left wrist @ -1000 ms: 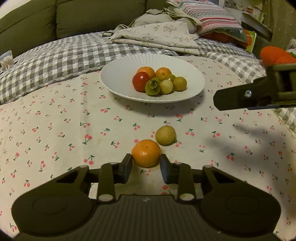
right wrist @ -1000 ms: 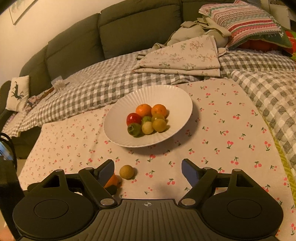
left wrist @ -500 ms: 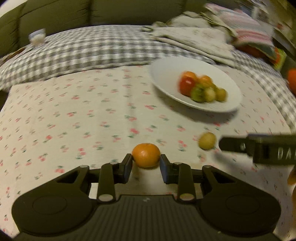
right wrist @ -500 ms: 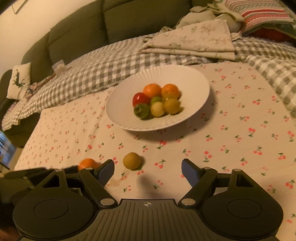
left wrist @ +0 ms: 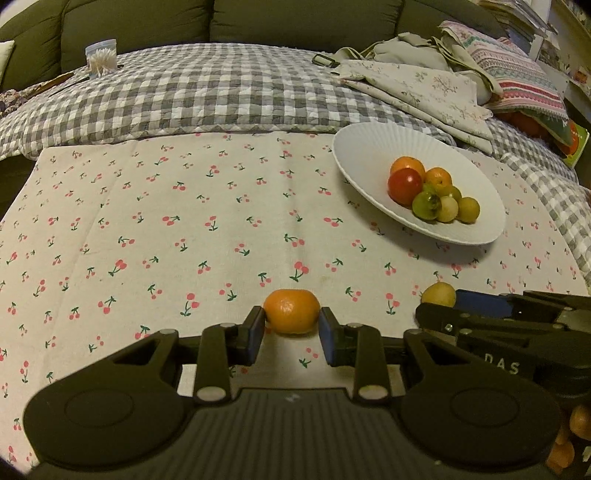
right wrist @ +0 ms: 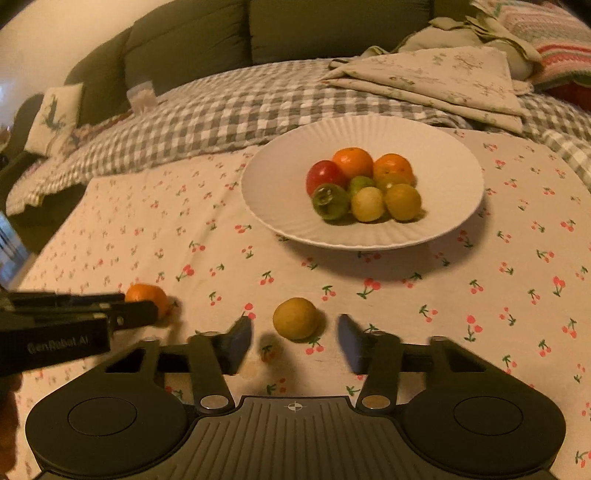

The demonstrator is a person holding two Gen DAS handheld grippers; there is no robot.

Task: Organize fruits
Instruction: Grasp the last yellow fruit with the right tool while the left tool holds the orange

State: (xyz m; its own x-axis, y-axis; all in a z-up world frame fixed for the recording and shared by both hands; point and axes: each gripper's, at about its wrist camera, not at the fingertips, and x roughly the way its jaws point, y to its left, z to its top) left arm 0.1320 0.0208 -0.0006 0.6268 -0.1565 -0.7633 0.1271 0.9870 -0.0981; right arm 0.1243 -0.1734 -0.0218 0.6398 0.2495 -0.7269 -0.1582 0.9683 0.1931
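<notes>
Behind everything, a dark green sofa [left wrist: 229, 18] backs a grey checked quilt [left wrist: 192, 92] with folded floral cloth [left wrist: 417, 88] and a striped pillow [left wrist: 517, 81] piled toward its right end. Nearer lies a cream tablecloth [left wrist: 147, 221], flat woven fabric printed with small red cherries. Toward its far right edge stands a white ribbed plate [right wrist: 280, 192], round and shallow, holding a cluster of smooth round fruit: orange, red, green and yellow. The left gripper [left wrist: 291, 332] is closed on a mandarin [left wrist: 291, 311] near the cloth's near edge; the mandarin is slightly flattened, its long axis running from pad to pad. The right gripper [right wrist: 295, 341] has its jaws open, one either side of a yellow fruit [right wrist: 296, 318], round and matte, touching neither finger.
</notes>
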